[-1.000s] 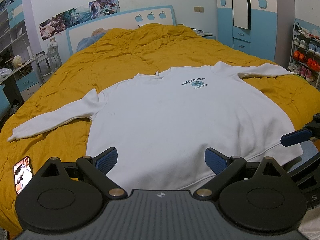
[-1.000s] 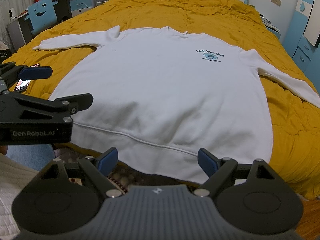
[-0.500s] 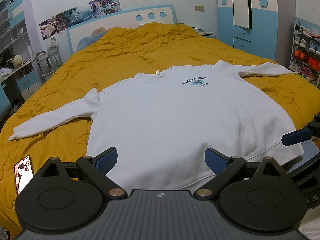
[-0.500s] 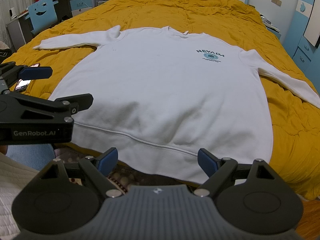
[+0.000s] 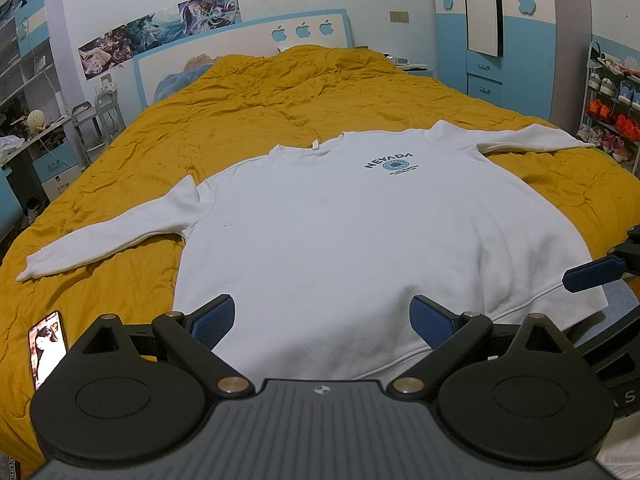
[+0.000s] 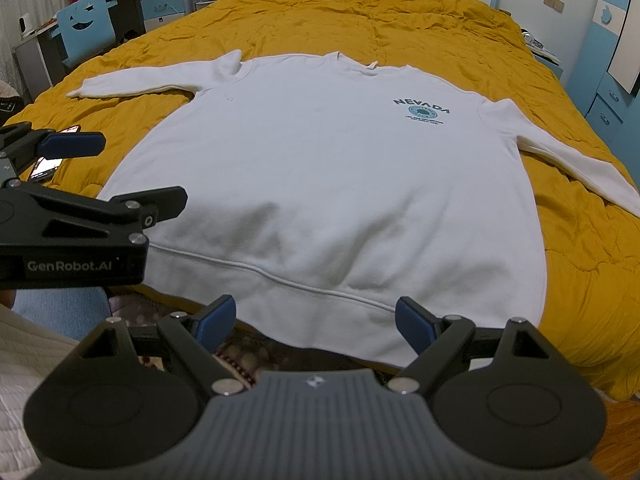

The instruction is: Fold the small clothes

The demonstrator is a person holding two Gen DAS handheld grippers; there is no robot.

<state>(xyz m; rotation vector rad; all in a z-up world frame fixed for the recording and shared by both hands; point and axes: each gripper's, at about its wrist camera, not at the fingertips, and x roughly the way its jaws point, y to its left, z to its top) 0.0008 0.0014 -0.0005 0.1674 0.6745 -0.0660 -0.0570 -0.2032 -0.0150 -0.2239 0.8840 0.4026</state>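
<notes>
A big bed with a crumpled mustard-yellow quilt [image 5: 280, 92] fills most of the room. On it lies a white long-sleeved sweatshirt with "NEVADA" printed on the chest [image 5: 360, 220], spread flat and face up. Both sleeves stick out to the sides, and the bottom hem hangs a little over the near edge of the bed. No fold has been made, so I think the first fold comes next.

The left tongs [image 5: 322, 316] hang over the hem, wide apart and holding nothing. The right tongs [image 6: 316, 320] are the same, spread wide over the hem's right part.

To do it well, I would pinch a sleeve near its cuff, lift it just a bit, and lay it flat across the chest.

There is lots of open quilt past the collar. A small phone with a lit screen [image 5: 47, 348] lies on the quilt, close to the left hem corner.
</notes>
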